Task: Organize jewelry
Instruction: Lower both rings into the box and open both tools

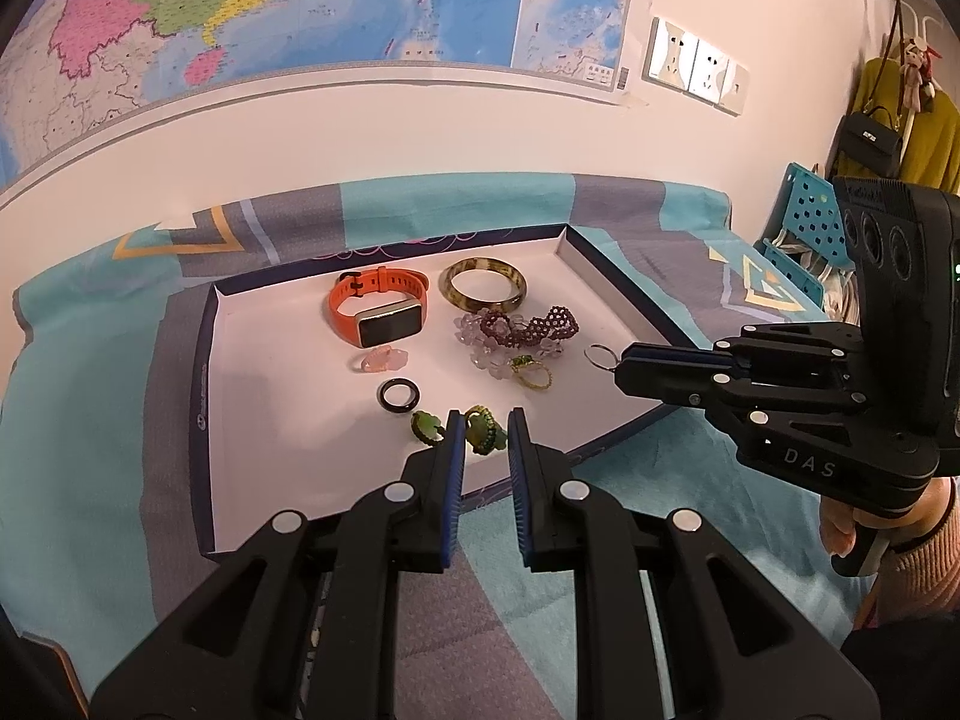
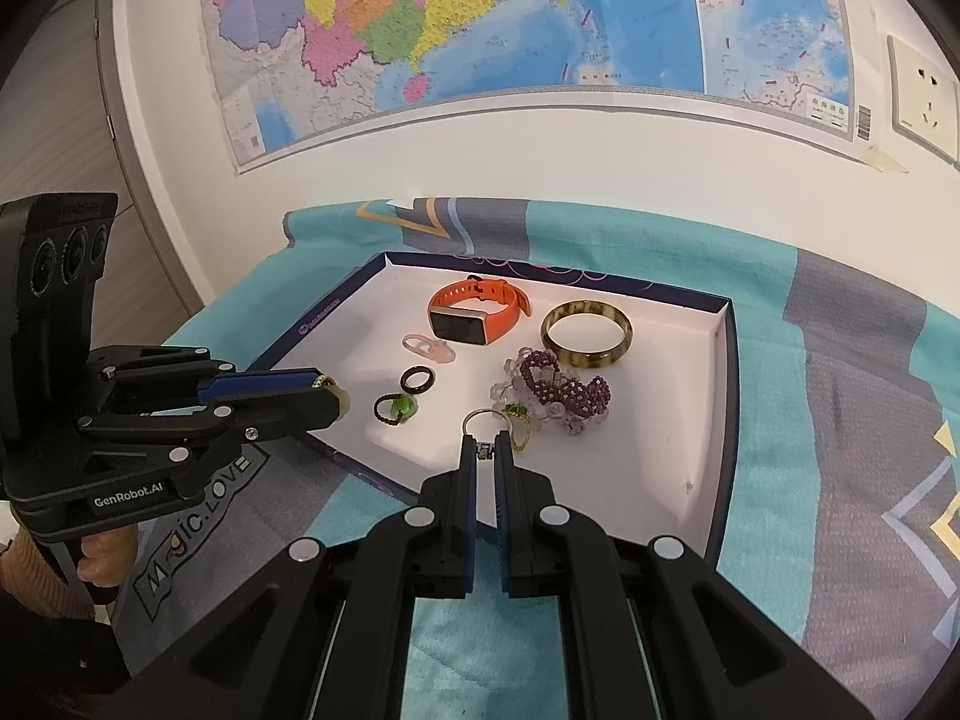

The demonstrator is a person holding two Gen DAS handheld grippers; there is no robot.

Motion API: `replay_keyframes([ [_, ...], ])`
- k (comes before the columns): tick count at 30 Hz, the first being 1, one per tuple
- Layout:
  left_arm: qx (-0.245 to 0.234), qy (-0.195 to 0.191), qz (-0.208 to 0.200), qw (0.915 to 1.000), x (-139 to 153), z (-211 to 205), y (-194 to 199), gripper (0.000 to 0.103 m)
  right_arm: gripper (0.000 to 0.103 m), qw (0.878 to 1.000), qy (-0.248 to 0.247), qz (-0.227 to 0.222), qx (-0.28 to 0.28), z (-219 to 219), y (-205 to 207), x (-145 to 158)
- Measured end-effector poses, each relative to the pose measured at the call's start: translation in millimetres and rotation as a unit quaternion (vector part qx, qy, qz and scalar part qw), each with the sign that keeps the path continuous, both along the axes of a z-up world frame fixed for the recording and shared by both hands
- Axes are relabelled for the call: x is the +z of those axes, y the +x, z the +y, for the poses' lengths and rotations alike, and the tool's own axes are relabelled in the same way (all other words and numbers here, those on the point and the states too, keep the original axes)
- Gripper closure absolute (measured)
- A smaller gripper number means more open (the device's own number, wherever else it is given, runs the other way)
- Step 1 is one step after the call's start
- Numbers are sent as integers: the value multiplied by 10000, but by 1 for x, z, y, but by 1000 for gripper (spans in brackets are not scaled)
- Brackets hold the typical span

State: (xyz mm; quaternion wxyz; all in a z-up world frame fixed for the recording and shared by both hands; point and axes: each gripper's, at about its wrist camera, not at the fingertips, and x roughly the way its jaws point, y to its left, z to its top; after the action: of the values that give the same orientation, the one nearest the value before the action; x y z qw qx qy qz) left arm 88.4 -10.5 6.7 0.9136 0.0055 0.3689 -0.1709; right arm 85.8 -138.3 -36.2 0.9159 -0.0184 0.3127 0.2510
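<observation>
A white shallow box holds an orange watch, an amber bangle, a purple bead piece, a pink ring, a black ring and green rings. My left gripper is closed on a green-and-yellow beaded ring above the box's near edge. My right gripper is shut on the small end of a thin silver ring.
The box lies on a teal and grey patterned cloth. A wall with a map stands behind. A blue perforated crate and hanging bags are at the right.
</observation>
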Motion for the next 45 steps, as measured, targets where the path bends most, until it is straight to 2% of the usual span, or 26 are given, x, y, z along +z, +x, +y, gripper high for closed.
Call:
replay_keyframes([
  [20, 46, 32, 119, 9999, -9, 1, 9, 88, 99, 10000, -42, 81, -38, 0, 10, -4],
  [45, 249, 152, 454, 9985, -33, 3, 28, 87, 97, 9995, -18, 315, -7, -1, 16, -15],
])
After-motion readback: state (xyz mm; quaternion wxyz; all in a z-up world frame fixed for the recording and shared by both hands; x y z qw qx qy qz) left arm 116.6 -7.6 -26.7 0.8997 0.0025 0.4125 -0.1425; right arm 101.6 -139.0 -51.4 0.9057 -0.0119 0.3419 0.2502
